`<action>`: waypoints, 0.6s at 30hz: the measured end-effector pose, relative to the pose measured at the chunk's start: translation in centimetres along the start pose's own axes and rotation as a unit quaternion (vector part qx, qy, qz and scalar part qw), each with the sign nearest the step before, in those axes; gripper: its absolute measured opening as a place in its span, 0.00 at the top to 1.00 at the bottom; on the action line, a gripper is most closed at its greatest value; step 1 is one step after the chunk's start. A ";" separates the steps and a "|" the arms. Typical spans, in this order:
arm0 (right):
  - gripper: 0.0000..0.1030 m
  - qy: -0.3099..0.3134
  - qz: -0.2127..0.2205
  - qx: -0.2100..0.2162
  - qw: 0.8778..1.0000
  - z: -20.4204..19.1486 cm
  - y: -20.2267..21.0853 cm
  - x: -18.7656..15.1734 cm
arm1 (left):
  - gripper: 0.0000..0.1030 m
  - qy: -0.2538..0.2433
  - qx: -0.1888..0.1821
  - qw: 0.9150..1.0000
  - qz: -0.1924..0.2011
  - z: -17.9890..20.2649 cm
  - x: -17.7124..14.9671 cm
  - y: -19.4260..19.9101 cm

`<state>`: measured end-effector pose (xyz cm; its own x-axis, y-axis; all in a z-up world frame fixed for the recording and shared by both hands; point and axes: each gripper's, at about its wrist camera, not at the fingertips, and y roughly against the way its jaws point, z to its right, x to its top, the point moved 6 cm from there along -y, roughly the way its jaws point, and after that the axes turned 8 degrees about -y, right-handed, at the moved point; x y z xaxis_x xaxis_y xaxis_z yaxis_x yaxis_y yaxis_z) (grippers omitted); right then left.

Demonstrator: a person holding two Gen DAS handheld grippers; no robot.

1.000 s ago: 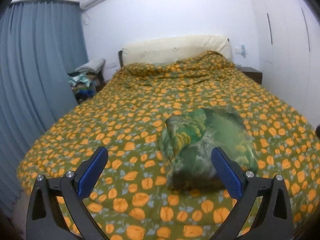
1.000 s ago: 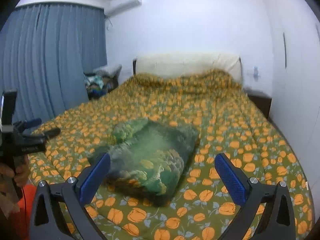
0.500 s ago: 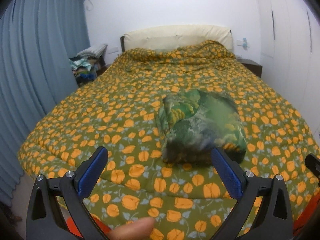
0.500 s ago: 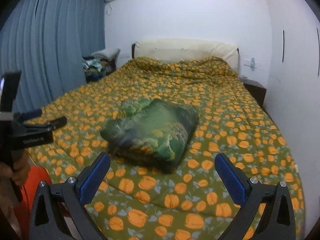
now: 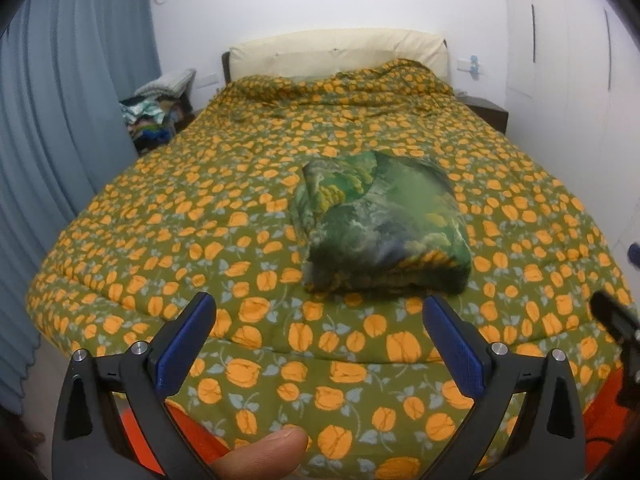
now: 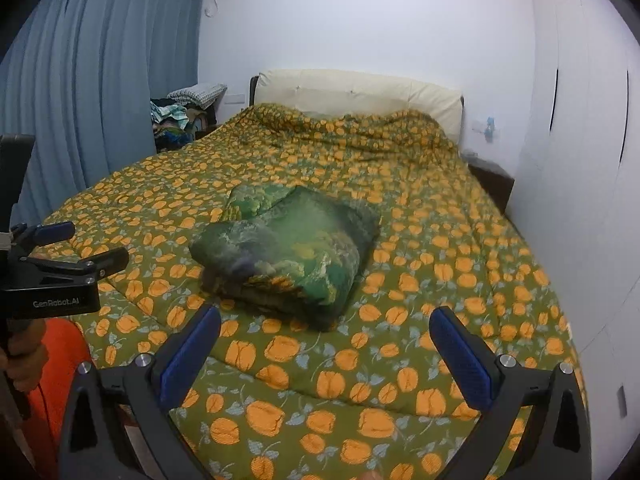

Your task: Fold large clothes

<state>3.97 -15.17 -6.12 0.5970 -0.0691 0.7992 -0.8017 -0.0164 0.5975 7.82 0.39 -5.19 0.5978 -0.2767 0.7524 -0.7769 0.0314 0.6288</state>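
Note:
A green patterned garment lies folded into a thick rectangular bundle on the bed, near its foot. In the right wrist view the same garment sits just beyond my fingers. My left gripper hangs open over the foot of the bed, short of the bundle, holding nothing. My right gripper is open too, with empty blue pads, well back from the bundle. The left gripper also shows at the left edge of the right wrist view, held by a hand.
An orange-flowered green quilt covers the whole bed, with a cream headboard behind. Blue curtains hang on the left, beside a pile of clothes. A dark nightstand and white wardrobe doors stand on the right. A thumb shows low.
Both grippers have drawn back and away from the folded bundle toward the foot of the bed. The bundle lies unmoved. Both stay open.

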 end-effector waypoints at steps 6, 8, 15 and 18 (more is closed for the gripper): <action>0.00 -0.026 -0.043 0.017 0.999 0.0 -1.1 -1.1 | 0.00 -0.004 -0.001 1.000 -0.014 0.4 -0.5 -0.3; 0.00 -0.035 -0.050 0.019 0.998 0.1 -1.2 -1.2 | 0.00 -0.004 -0.001 1.000 -0.019 0.5 -0.7 -0.4; 0.00 -0.031 -0.070 0.015 0.997 -0.4 -1.3 -1.3 | 0.00 -0.008 0.001 1.000 -0.028 0.6 -0.8 -0.3; 0.00 -0.025 -0.073 0.016 0.997 -1.0 -1.2 -1.4 | 0.00 -0.010 0.006 0.999 -0.033 0.6 -0.8 -0.3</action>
<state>4.15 -14.08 -7.90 0.7062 -0.1126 0.6990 -0.7070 -0.0615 0.7045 7.45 -0.02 -6.13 0.6440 -0.2963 0.7054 -0.7382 0.0016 0.6746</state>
